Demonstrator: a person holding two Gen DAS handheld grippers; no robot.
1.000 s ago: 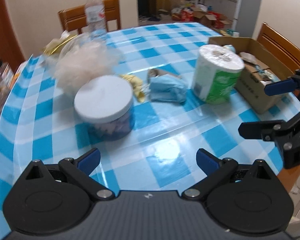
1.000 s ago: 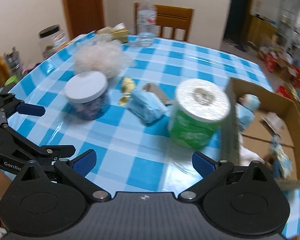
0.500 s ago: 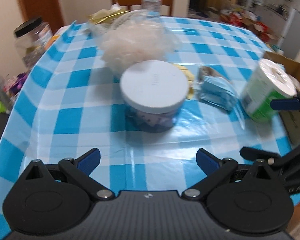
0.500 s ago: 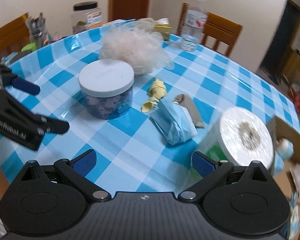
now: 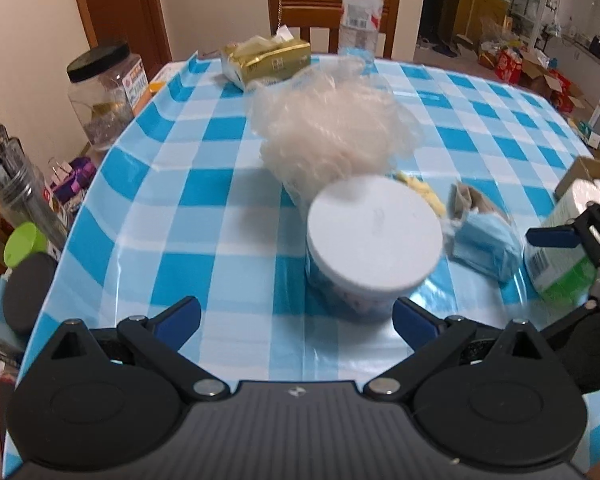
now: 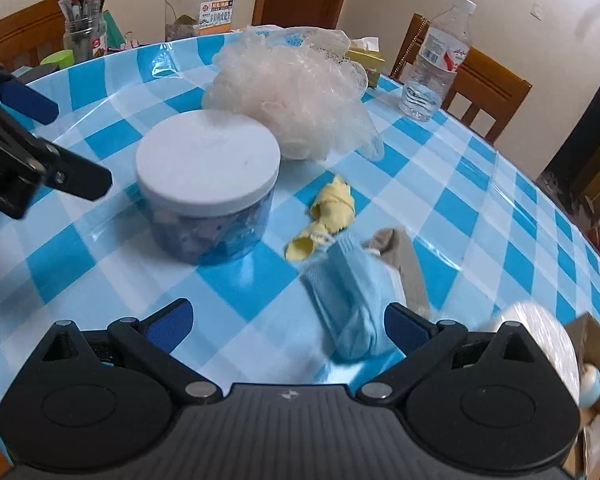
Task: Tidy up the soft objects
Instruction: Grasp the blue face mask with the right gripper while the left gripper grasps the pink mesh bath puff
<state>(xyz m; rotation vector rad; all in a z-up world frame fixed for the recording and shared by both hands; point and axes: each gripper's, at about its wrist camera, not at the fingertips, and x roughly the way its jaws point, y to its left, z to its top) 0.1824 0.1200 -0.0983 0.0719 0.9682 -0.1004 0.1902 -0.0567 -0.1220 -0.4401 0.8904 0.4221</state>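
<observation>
Between the released fingers [image 5: 414,316] of the left gripper [image 5: 296,316], nothing but bare checked desk [image 5: 220,240]; white-lidded jar [image 5: 374,236] just ahead, touching the right tip. Right gripper [image 6: 286,322] likewise spread and empty, blue cloth bundle [image 6: 352,296] lying against its right tip. Beyond: yellow cloth [image 6: 332,212], mesh pouf [image 6: 296,96] behind the jar. Open squares leftward to the desk edge.

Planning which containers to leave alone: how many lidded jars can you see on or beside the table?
2. A white-lidded jar stands on the tablecloth in front of the mesh pouf; a black-lidded clear jar stands beyond the table's far edge. Others may be hidden.
</observation>
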